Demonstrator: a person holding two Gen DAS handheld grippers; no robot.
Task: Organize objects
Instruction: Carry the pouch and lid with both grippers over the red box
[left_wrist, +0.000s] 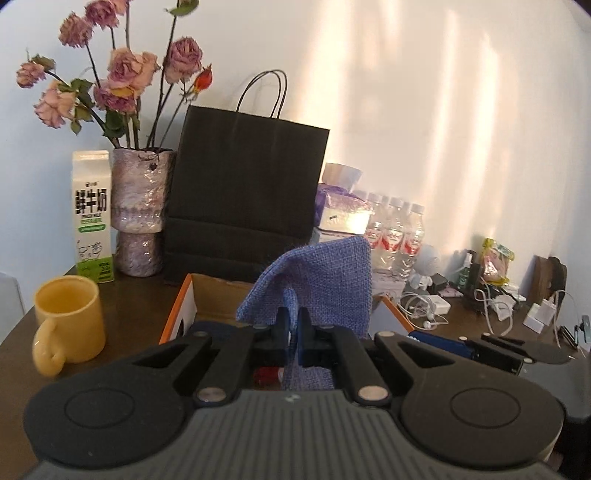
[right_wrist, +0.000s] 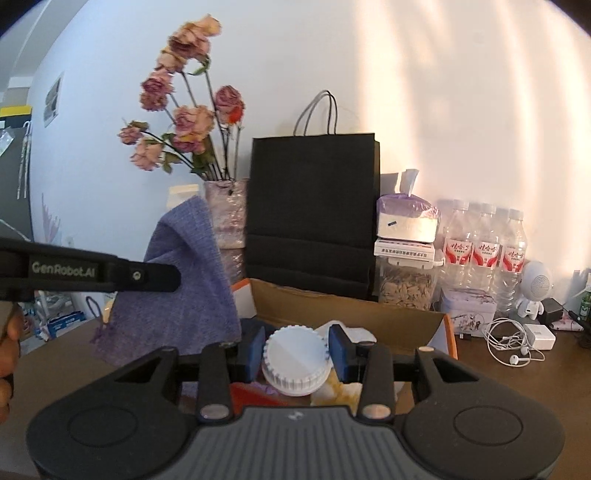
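Observation:
My left gripper (left_wrist: 294, 328) is shut on a blue woven cloth pouch (left_wrist: 325, 284), which hangs lifted above an open cardboard box (left_wrist: 218, 291). From the right wrist view the same pouch (right_wrist: 184, 291) dangles from the left gripper's black finger (right_wrist: 147, 275) at the left. My right gripper (right_wrist: 297, 350) is shut on a white ribbed-cap container (right_wrist: 295, 363), its blue pads (right_wrist: 340, 350) pressing on either side of the cap, above the box (right_wrist: 351, 314). Red and yellow items lie in the box below, mostly hidden.
A black paper bag (left_wrist: 243, 199) stands behind the box. A yellow mug (left_wrist: 70, 325), a milk carton (left_wrist: 92, 218) and a vase of dried roses (left_wrist: 140, 214) are at the left. Water bottles (right_wrist: 484, 251), a tissue pack, a seed jar, earphones (right_wrist: 513, 347) and chargers crowd the right.

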